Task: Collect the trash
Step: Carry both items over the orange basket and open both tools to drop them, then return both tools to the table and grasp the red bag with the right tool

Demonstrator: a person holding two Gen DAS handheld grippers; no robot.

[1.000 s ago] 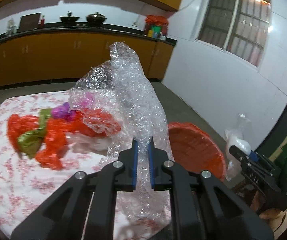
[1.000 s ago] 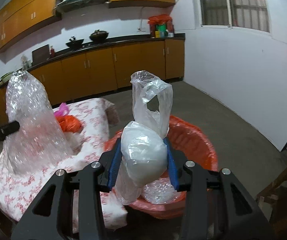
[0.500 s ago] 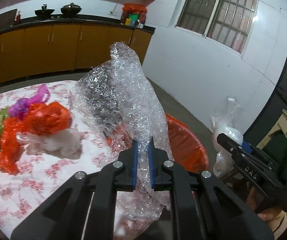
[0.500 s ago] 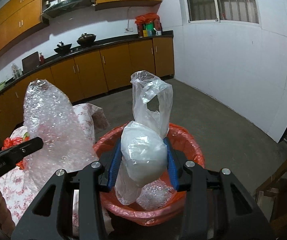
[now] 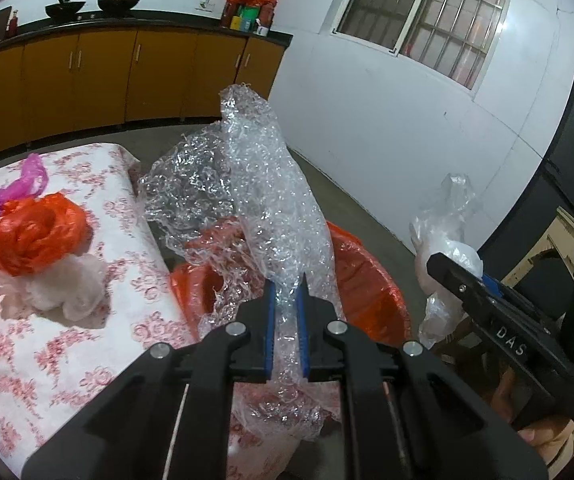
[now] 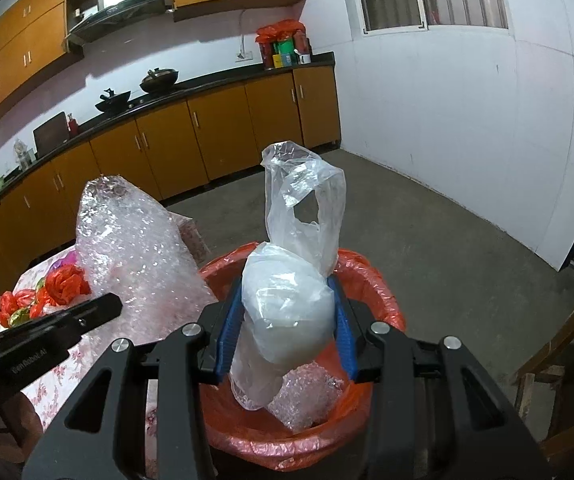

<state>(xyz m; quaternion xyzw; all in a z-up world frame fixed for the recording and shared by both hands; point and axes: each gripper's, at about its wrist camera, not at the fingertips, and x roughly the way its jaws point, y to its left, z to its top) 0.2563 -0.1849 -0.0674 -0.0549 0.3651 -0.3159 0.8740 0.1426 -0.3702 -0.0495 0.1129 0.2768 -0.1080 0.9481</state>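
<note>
Both loads at the red-lined bin (image 6: 379, 292)

My left fingers (image 5: 285, 300) pinch bubble wrap (image 5: 255, 184) at its rim; my right fingers (image 6: 287, 320) clamp a clear plastic bag (image 6: 291, 300) above it.

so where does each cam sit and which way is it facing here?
Left wrist: on the left gripper, looking forward and down along its fingers at the bubble wrap it clamps, the red-lined bin beyond; the right gripper and a bit of hand show at right.
Right wrist: on the right gripper, looking down over the clear plastic bag it grips into the bin; the left gripper's finger shows at left.
Shared: bin, bubble wrap, floral table, kitchen cabinets.
</note>
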